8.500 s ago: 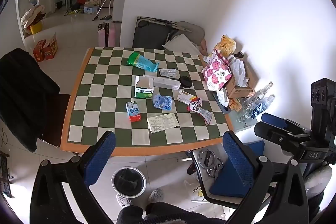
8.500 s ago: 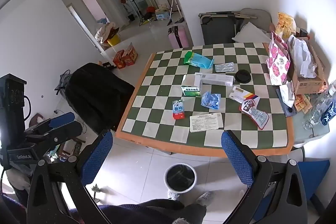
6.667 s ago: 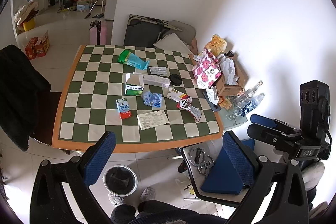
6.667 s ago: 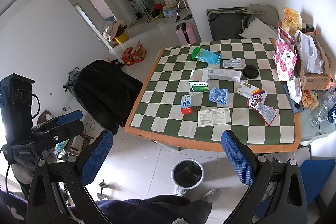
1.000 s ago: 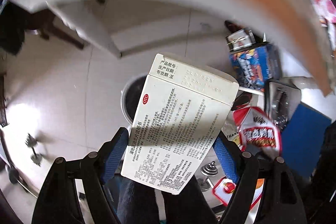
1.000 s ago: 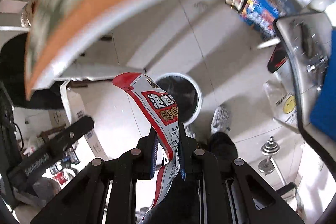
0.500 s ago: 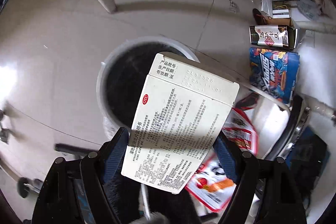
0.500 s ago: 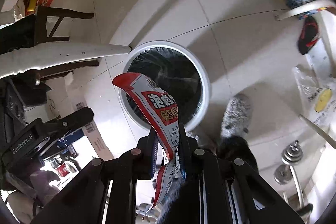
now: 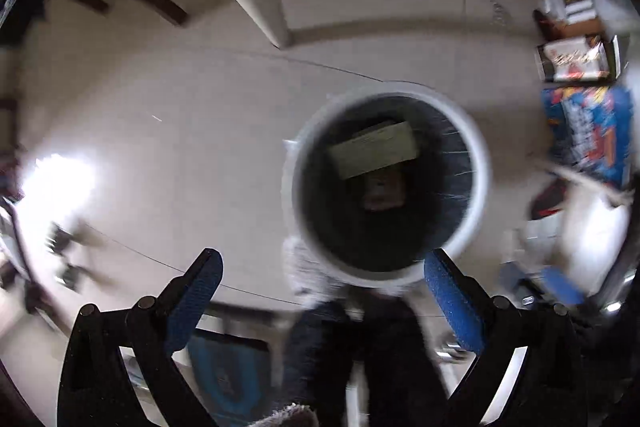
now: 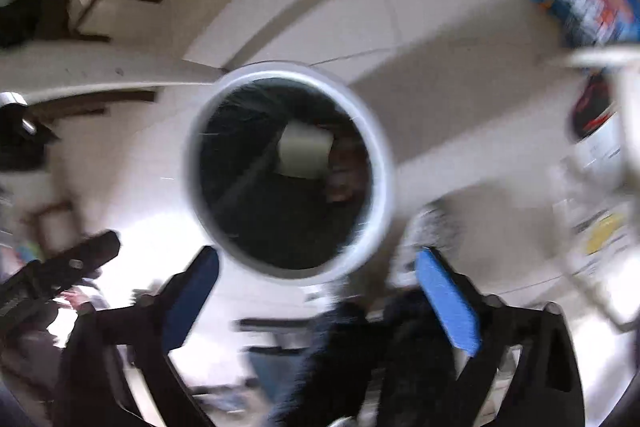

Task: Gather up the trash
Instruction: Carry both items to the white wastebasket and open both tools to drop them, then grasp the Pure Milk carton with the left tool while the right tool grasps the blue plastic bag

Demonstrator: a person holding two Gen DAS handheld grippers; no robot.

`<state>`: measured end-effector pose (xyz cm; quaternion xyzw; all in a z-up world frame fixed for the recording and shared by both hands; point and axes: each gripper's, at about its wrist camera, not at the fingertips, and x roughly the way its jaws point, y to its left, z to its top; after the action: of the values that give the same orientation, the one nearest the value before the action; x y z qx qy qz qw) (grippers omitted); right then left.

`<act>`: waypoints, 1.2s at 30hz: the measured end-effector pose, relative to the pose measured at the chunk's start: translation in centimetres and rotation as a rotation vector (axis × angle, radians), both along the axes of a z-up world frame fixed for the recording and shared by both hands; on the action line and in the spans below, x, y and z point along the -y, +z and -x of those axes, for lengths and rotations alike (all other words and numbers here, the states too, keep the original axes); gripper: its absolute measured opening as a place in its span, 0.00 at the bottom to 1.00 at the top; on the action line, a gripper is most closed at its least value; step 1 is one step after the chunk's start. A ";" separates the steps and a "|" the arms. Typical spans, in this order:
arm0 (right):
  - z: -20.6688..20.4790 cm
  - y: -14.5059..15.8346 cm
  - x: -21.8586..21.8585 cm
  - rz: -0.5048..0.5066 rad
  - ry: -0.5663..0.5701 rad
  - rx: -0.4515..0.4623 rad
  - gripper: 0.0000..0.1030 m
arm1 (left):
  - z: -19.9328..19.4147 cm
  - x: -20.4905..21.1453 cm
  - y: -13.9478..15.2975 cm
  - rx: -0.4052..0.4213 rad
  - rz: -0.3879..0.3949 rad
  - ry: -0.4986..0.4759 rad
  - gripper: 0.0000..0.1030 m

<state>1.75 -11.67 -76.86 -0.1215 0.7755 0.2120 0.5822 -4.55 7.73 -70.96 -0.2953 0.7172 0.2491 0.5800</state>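
- Down on the floor in the left wrist view: the round white-rimmed trash bin with a black liner (image 9: pixel 387 183) sits right of centre, just past the left gripper (image 9: pixel 318 273). Its blue-padded fingers (image 9: pixel 192 291) are spread wide with nothing between them.
- Inside the bin, a pale flat cardboard box (image 9: pixel 374 149) lies toward the far side, tilted, and a dark reddish wrapper (image 9: pixel 382 189) sits just nearer than it. Too blurry to say if they touch.
- Far right there's a blue printed carton (image 9: pixel 588 131) on the tiled floor (image 9: pixel 180 131), well apart from the bin.
- In the right wrist view the same bin (image 10: pixel 290 173) is at centre, the box (image 10: pixel 305 154) showing pale against the liner. The right gripper (image 10: pixel 316 275) is also wide apart and empty, its blue pads (image 10: pixel 446 303) near the bin's near rim.
- What could go wrong, I'd guess: both views are smeared with motion, so swinging away fast could clip the rim and tip the light bin, spilling what's in there.
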 end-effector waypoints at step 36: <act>-2.1 47.9 1.2 -0.139 -0.110 0.287 0.99 | -3.3 -2.1 42.2 0.319 -0.266 -0.145 1.00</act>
<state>3.84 -12.89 -28.98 -0.0671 0.6734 0.2134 0.7046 -1.30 9.81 -28.73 -0.1998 0.5964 0.2492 0.7364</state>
